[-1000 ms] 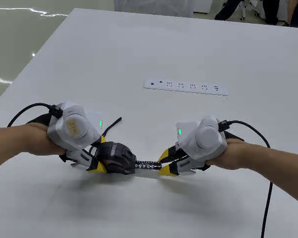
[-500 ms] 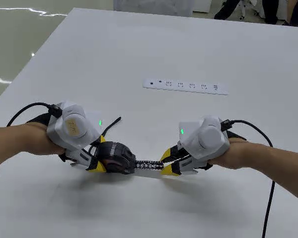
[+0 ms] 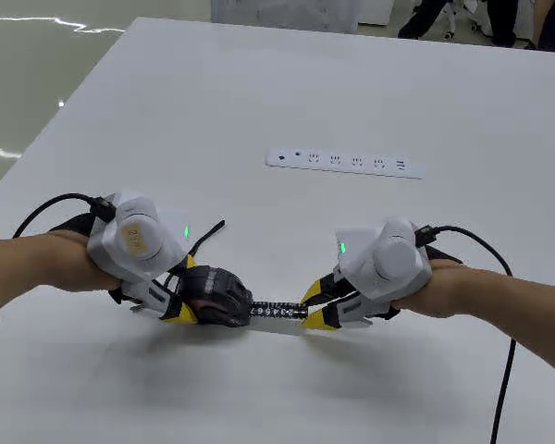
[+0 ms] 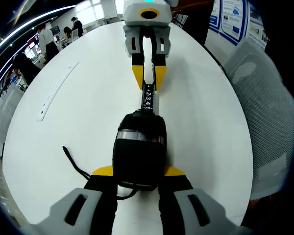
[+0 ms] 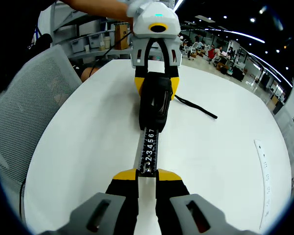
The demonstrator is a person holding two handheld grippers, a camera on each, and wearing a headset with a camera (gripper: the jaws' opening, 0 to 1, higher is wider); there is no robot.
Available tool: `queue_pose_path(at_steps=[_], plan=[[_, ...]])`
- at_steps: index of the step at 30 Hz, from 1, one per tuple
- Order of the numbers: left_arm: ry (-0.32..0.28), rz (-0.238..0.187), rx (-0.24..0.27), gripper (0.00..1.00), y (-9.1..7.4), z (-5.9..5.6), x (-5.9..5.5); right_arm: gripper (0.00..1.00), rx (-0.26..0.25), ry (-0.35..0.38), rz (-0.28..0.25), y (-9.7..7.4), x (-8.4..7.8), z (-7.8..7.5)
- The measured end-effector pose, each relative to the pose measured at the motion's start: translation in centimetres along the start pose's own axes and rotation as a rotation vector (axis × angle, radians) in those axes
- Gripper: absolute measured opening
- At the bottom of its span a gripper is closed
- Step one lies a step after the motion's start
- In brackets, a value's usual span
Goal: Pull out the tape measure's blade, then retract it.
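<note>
The tape measure (image 3: 213, 296) is black and sits low on the white bench (image 3: 259, 92), close to the person. It is hard to tell if it touches the bench. The left tongs (image 3: 185, 289) are clamped on its case, with one yellow tip on each side. A thin black strap (image 3: 208, 236) hangs from the case and lies on the bench behind it.

A short piece of the blade (image 3: 277, 310) sticks out of the case, going straight to the right. The blade is black with white numbers. In the right gripper view the numbers run up to 7 before the blade goes into the case.

The right tongs (image 3: 312, 307) are squeezed together on the end of the blade, their yellow tips pinching it from both sides. The two tongs point at each other, with the blade between them.

A white power strip (image 3: 342, 162) lies flat on the bench, well apart from the tongs, farther from the person.
</note>
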State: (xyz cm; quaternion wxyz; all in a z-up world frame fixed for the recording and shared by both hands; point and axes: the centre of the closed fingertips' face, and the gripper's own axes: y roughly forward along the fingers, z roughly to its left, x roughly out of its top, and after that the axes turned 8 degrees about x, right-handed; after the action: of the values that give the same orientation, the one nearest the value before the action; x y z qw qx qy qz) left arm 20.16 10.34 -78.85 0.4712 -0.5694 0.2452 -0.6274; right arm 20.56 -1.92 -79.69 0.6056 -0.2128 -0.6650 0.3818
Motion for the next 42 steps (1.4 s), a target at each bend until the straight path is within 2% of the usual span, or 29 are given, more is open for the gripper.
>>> queue_pose_path(at_steps=[12,42], plan=[[0.003,-0.001,-0.001,0.27,0.0,-0.1,0.1,0.11,0.001,-0.005,0.006,-0.5,0.0,0.7],[0.002,-0.001,-0.001,0.27,0.1,-0.1,0.1,0.11,0.000,-0.001,0.017,-1.1,-1.0,0.9]])
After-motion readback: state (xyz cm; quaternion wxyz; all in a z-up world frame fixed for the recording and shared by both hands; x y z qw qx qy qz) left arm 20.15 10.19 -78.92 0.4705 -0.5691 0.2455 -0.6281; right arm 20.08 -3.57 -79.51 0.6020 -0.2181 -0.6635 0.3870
